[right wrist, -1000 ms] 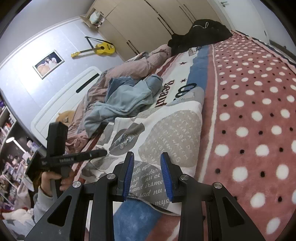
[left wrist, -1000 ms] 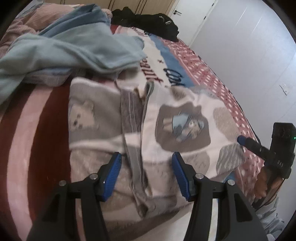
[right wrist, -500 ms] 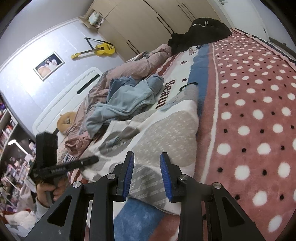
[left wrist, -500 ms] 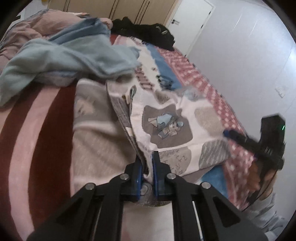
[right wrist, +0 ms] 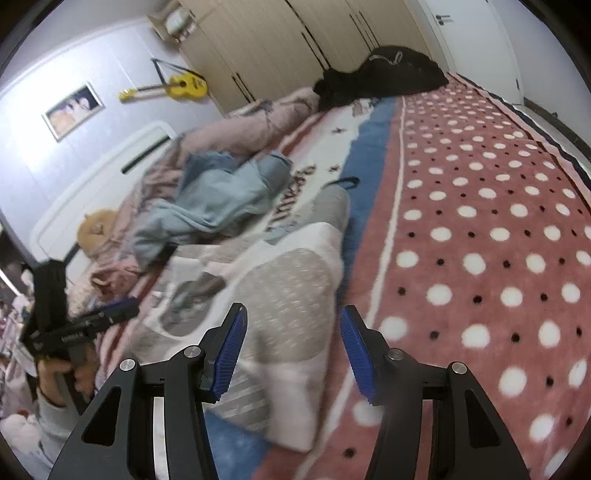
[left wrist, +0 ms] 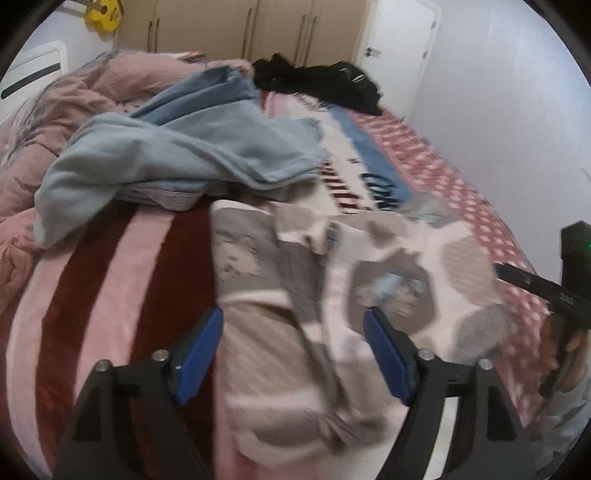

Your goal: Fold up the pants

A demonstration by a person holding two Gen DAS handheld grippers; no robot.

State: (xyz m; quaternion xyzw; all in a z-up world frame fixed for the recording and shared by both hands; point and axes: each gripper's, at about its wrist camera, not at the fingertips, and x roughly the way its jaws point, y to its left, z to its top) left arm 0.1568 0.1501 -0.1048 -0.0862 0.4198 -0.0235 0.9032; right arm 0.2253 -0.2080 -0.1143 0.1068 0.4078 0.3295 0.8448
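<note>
We record a bed (right wrist: 480,206) under a fleece blanket: pink with white dots on one side, red and pink stripes (left wrist: 110,280) on the other, with a white and blue lettered band between. Behind it we note a wardrobe (left wrist: 258,29) and a white door (left wrist: 399,55). A pink duvet (left wrist: 44,122) is bunched at the head end. On it, a pile of pale blue clothes (left wrist: 177,155) lies near the middle, and a black garment (left wrist: 321,81) sits at the far end by the door. The pants (left wrist: 325,306), pale with grey patches and a bear print, lie spread on the blanket near its front edge, partly doubled over with a grey band running down the middle; the view is blurred. A yellow ukulele (right wrist: 184,85) and a framed picture (right wrist: 72,109) hang on the wall. Our left gripper (left wrist: 295,350) is spread wide just above the pants, gripping nothing. Our right gripper (right wrist: 291,350) is likewise spread, its fingers either side of the pants' right edge, clamped on nothing.
</note>
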